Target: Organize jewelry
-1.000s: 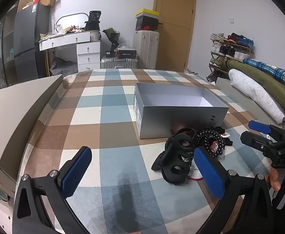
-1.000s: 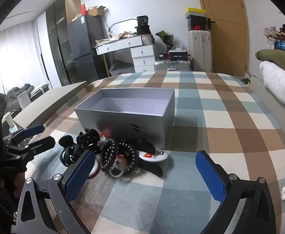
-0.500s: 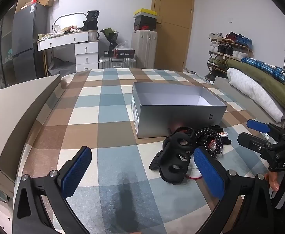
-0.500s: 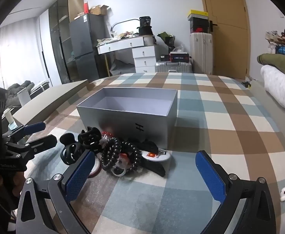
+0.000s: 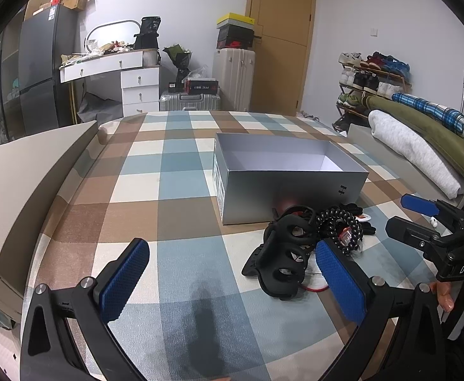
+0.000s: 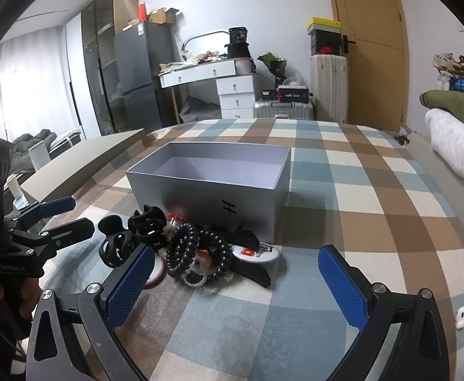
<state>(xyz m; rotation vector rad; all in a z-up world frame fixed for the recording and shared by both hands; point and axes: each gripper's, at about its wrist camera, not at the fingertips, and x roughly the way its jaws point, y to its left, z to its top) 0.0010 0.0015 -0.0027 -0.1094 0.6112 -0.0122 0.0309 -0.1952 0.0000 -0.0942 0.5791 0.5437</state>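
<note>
Jewelry pile (image 6: 200, 247) sits on checked cloth (image 6: 343, 190), touching near wall of grey box (image 6: 212, 184). Left gripper (image 5: 232, 276) and right gripper (image 6: 235, 282) both spread, empty. Bead bracelet (image 6: 197, 250) probably light, floppy, slippery; pinch one strand at its edge.

White capitals "DAS" are read on the black body of the right gripper (image 5: 422, 219), low on its side, as seen from the left wrist view. A black "H"-shaped mark is printed on the front wall of the silver box (image 5: 290, 195); the same mark is noted in the right wrist view (image 6: 228, 207). A white digit, apparently "3", is made out on the black bag (image 5: 150, 33) standing on the white desk. Small grey lettering is present on the body of the left gripper (image 6: 58, 220) but cannot be read. Printing on the round badges (image 6: 257, 250) beside the box is too small to be deciphered
</note>
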